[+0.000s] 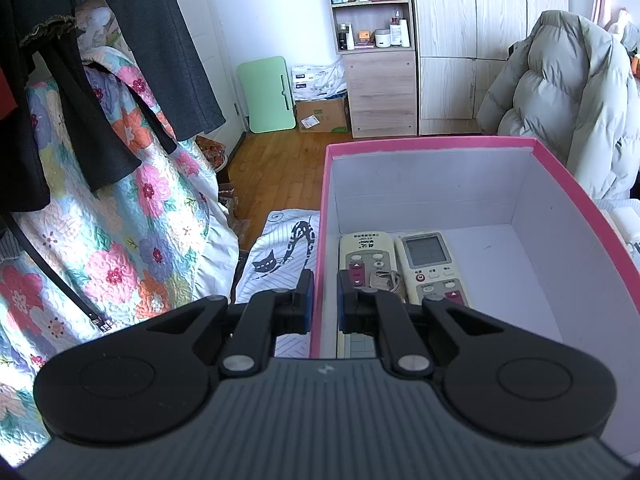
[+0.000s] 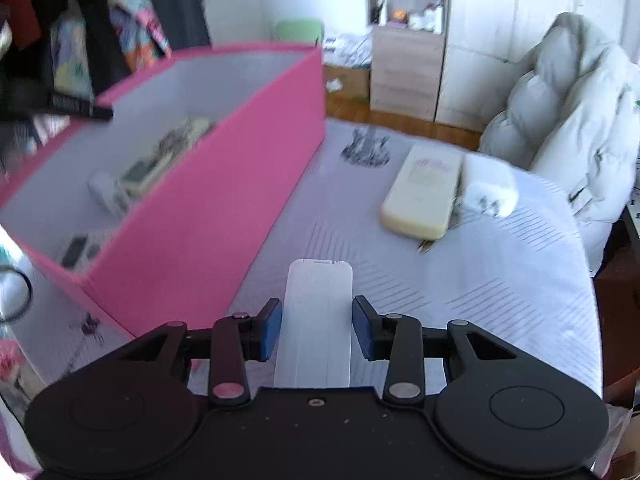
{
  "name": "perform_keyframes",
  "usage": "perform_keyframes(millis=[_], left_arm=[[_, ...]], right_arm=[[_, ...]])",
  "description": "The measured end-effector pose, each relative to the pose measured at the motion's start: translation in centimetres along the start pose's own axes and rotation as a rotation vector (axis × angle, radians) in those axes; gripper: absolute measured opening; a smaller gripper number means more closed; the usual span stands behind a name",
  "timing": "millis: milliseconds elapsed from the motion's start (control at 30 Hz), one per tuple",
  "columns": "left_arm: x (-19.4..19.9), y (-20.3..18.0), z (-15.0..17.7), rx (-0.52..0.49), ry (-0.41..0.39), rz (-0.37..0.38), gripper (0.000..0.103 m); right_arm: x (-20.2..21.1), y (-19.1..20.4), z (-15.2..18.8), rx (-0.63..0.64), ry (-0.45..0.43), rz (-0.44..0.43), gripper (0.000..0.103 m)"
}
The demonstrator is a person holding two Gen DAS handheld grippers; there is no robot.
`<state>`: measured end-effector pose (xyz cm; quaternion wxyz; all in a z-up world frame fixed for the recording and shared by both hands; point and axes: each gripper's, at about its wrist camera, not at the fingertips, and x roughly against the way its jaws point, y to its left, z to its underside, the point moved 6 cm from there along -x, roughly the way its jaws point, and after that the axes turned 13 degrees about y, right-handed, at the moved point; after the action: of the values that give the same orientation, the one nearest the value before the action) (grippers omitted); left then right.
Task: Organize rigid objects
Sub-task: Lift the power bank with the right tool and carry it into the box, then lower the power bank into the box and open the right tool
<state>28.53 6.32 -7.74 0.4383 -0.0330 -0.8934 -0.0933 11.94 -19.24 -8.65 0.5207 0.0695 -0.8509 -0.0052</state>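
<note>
My left gripper [image 1: 325, 300] is shut on the near left wall of the pink box [image 1: 432, 146], one pad outside and one inside. Two cream remotes [image 1: 366, 256] [image 1: 430, 264] lie side by side on the box floor, with a small metal piece between them. In the right wrist view, my right gripper [image 2: 317, 330] holds a white remote [image 2: 318, 312] lengthwise, both blue pads against its sides, over the striped tablecloth [image 2: 500, 292]. The pink box [image 2: 224, 184] stands to its left. Another cream remote [image 2: 424, 192] and a white plug-like block [image 2: 486, 188] lie further ahead on the right.
A grey puffy jacket [image 2: 568, 120] hangs over a chair past the table's right edge. A floral quilt [image 1: 120, 220] and dark clothes [image 1: 132, 52] hang at the left. Wooden floor [image 1: 280, 156] and a shelf unit [image 1: 378, 56] lie beyond the table.
</note>
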Motion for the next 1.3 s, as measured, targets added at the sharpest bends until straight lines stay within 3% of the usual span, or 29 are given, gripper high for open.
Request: perform_keyframes(millis=[333,400,533,600,767,933,1133,1300], left_arm=[[-0.3,0.1,-0.2,0.002,-0.001,0.004,0.009],[-0.3,0.0,-0.2,0.000,-0.001,-0.001,0.009],[-0.3,0.2,-0.1,0.007,-0.001,-0.009,0.009],[-0.2,0.3,0.2,0.013,-0.004,-0.001,0.009],[0.2,0.2,0.3,0.005,-0.019,-0.003,0.009],[0.2,0.1,0.3,0.003,-0.019,0.004,0.009],[0.4,-0.2,0.3,-0.011,-0.024,-0.001,0.009],[0.3,-0.4,0.2,-0.026,-0.022,-0.014,0.009]], right_arm=[[7.4,1.9,-3.6,0.102,-0.179,-0.045,0.044],[8.6,2.8,-5.2,0.128,-0.197,-0.120,0.044],[7.7,6.5,-8.0,0.169,-0.092,-0.286,0.044],[6.0,8.4,-9.6,0.183,0.015,-0.364,0.044],[0.0,10.8,-12.0,0.185,0.222,-0.366,0.043],[-4.2,12.7,-11.5,0.180,0.382,-0.397,0.043],[-5.8,13.1,-11.5,0.160,0.366,-0.378,0.045],[-3.2,11.7,-12.1,0.152,0.291,-0.367,0.048]])
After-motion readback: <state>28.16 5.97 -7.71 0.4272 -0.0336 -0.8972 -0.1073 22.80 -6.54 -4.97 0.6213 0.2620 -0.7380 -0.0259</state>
